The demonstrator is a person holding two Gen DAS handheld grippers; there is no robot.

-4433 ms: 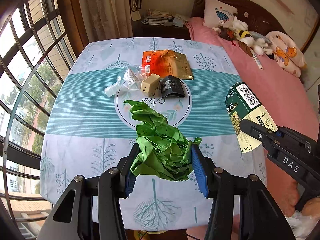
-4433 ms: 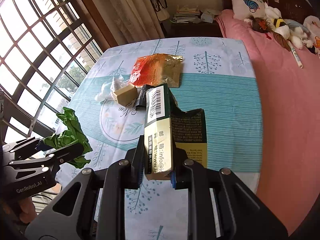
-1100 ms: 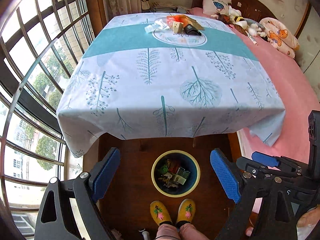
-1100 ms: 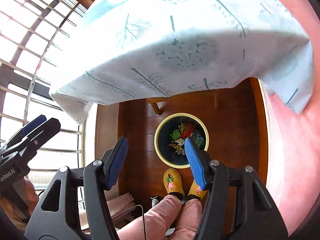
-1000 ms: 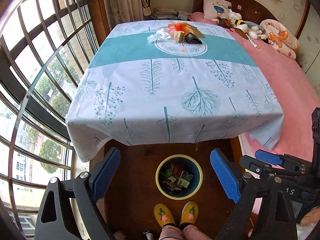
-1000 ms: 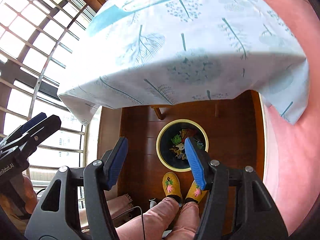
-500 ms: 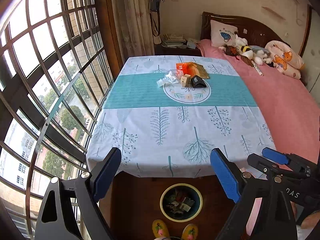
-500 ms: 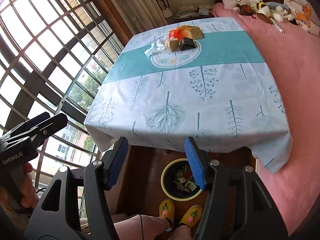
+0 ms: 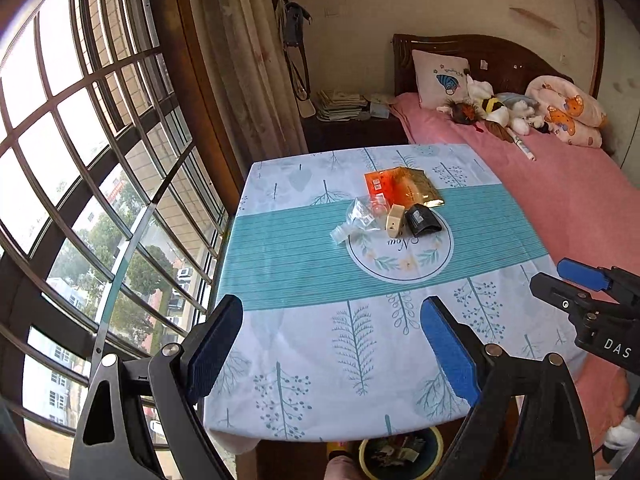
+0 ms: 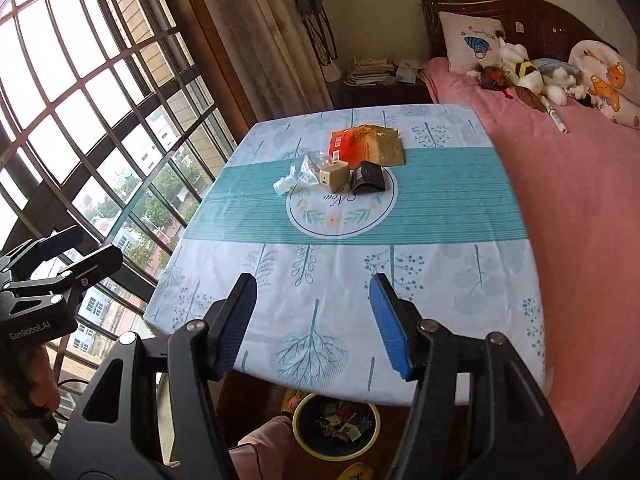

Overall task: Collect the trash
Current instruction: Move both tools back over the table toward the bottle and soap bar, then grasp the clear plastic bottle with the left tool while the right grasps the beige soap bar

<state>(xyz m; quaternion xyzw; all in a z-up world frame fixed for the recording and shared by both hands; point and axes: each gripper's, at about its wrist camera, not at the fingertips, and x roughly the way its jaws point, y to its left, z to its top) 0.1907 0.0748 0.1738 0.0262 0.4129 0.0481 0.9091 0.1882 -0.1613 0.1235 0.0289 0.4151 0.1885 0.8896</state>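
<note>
Both grippers are hanging over the near edge of the bench (image 9: 304, 280), each released with nothing between its blue pads. The left gripper (image 9: 332, 344) is spreading its jaws wide above the tree-print cloth; the right gripper (image 10: 312, 320) is standing open as well, and each is showing at the edge of the other's view.

The trash is lying in a cluster at the round emblem on the teal stripe: an orange and gold snack pouch (image 9: 402, 186) farthest back, a crumpled clear plastic bag (image 9: 356, 220) to the left, a small beige box (image 9: 394, 220) beside it, and a black packet (image 9: 422, 220) just right of that box (all well apart from either gripper).

A yellow-rimmed bin (image 10: 336, 426) is sitting on the wooden floor under the near edge, scraps already inside. A pink bed (image 10: 580, 184) is running along the bench's right side.
</note>
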